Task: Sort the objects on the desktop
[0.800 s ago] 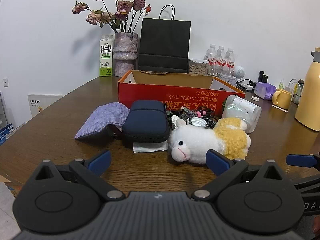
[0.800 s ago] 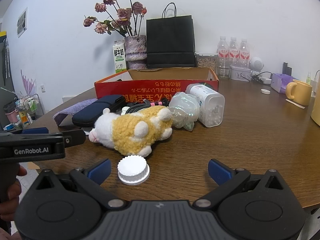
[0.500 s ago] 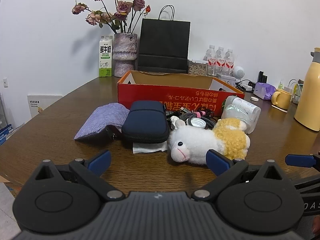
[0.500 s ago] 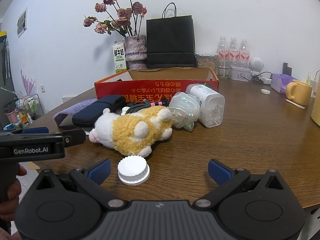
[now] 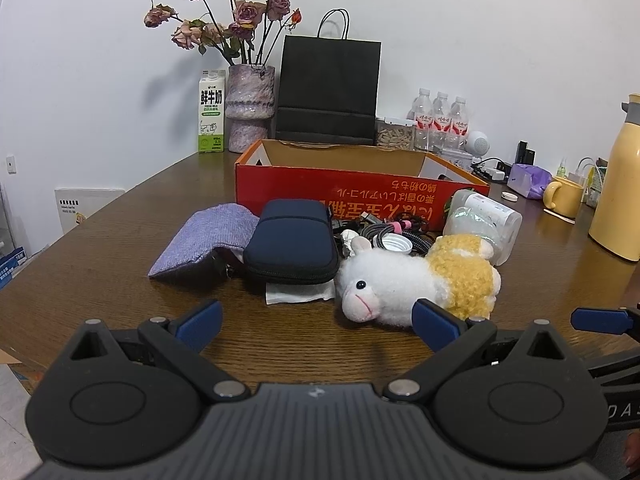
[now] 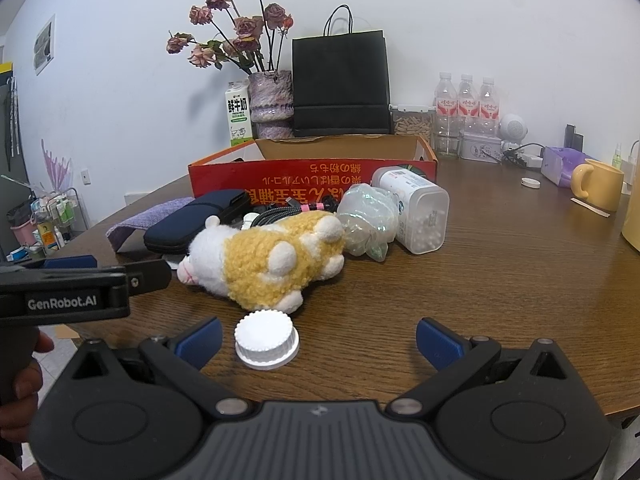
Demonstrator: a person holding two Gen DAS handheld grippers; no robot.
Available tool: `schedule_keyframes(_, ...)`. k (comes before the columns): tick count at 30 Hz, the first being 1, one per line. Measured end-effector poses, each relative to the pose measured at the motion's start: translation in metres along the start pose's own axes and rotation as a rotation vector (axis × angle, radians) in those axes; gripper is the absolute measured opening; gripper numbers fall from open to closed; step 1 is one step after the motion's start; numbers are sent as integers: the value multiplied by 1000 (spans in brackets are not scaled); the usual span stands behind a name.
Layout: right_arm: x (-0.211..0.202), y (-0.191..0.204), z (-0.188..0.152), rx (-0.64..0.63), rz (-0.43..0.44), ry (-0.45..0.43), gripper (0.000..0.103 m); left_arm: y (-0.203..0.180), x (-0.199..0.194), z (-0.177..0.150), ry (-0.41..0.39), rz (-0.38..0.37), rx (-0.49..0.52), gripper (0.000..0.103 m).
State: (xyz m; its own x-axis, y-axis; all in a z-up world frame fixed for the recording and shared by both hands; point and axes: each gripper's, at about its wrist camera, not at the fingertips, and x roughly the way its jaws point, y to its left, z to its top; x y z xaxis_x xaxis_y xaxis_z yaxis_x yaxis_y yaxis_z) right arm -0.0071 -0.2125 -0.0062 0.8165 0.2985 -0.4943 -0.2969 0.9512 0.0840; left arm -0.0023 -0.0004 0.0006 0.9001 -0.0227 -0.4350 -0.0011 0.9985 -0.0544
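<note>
Both grippers, left (image 5: 316, 318) and right (image 6: 318, 338), gape empty, poised before the clutter; box (image 5: 352, 190) awaits sorted items

**Both grippers wide open, nothing held**

The left gripper (image 5: 318, 322) points forward and slightly down, its two blue-padded fingers (image 5: 199, 325) spread as far apart as they go, with nothing between them. The right gripper (image 6: 318, 342) is angled the same way, its blue fingertips (image 6: 438, 342) equally wide and closed on nothing. In the right wrist view the left gripper's black body reaches in from the left edge, held by a person's hand (image 6: 22, 380) wrapped round its handle. In the left wrist view one blue tip of the right gripper shows at the right edge.
</note>
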Motion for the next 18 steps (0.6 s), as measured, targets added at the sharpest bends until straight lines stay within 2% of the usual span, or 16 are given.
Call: schedule_keyframes(18,1,2,-4,-6,-2,1,103,1,0,-3,0,-2,-1,103)
